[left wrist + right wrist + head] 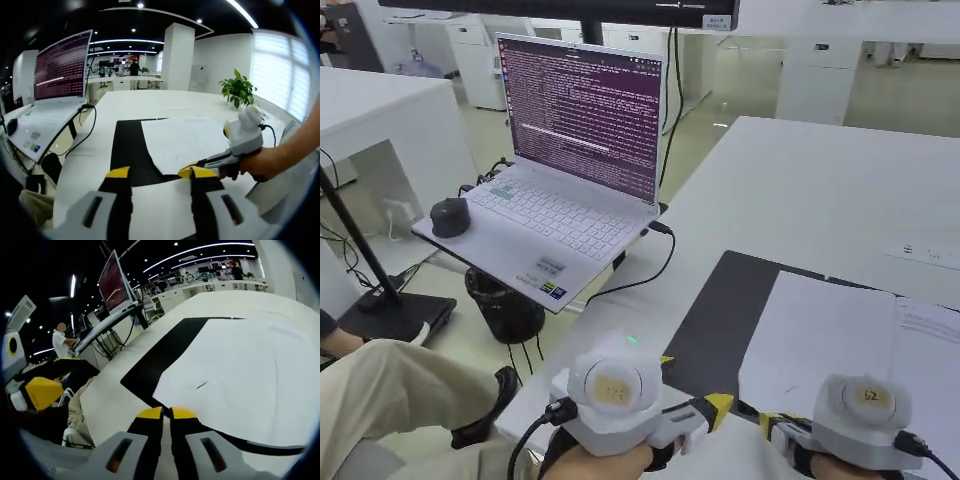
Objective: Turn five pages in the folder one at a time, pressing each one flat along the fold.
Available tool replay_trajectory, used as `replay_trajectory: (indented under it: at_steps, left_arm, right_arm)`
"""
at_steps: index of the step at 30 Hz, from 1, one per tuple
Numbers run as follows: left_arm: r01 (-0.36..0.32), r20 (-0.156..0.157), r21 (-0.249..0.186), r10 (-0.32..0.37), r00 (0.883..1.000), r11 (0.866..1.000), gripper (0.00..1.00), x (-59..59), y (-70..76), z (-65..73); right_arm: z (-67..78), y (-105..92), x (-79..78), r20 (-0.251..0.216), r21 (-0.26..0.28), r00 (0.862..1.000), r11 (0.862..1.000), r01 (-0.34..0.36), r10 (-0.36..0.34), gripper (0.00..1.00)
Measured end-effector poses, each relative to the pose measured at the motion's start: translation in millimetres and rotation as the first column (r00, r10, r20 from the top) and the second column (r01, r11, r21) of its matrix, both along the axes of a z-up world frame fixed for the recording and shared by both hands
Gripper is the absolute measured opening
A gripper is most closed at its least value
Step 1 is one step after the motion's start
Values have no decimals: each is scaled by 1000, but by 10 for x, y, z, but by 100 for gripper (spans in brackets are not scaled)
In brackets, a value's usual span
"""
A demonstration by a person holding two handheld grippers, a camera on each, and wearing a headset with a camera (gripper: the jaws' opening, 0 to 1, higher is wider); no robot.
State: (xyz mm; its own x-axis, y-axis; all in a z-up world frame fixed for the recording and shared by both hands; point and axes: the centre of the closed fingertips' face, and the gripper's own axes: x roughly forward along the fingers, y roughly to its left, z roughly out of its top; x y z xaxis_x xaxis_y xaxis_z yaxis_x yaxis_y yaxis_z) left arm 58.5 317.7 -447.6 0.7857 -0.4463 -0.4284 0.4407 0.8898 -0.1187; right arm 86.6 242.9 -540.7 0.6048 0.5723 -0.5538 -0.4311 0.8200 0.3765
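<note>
We see a matte black folder [715,320] lying open on the smooth white counter [800,190], a flat white page [820,340] across it. Our left hand-held gripper [158,172] hangs released over the folder's near edge; our right hand-held gripper [167,413] is clenched at the page's near-left corner. Broad counter stretches beyond.

left gripper [157,172]: grey-white body, black jaws with yellow tips | left cable [533,432]: black, plugged in at the near end | right gripper [166,413]: same grey-white body, black jaws, yellow tips | right cable [923,452]: black, thin | trousers [390,390]: khaki, near left | shoe [485,412]: black
</note>
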Motion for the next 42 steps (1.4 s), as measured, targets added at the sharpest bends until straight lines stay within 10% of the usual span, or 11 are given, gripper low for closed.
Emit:
replay_trajectory:
  at_steps: [9, 19, 29, 30, 32, 42]
  left_arm:
    - [103, -64, 41, -101, 993, 994, 44, 335, -451, -330]
    - [60, -139, 51, -52, 989, 997, 40, 680, -741, -782]
    - [53, -149, 137, -32, 988, 989, 35, 642, -753, -1090]
    - [45, -92, 147, -32, 995, 988, 34, 687, -746, -1053]
    - [44, -94, 154, -29, 995, 987, 33, 640, -738, -1085]
    - [9, -53, 109, -3, 999, 994, 32, 626, -712, -1073]
  right_arm:
    - [426, -445, 223, 113, 128, 983, 983, 132, -146, 0]
    - [652, -1031, 495, 188, 177, 942, 953, 246, -278, 0]
    - [552, -1325, 680, 194, 160, 934, 949, 271, -300, 0]
    - [537, -1341, 696, 197, 155, 934, 950, 271, -298, 0]
    - [499, -1374, 743, 198, 147, 935, 952, 269, -294, 0]
    - [295, -1504, 1091, 163, 136, 942, 952, 273, -293, 0]
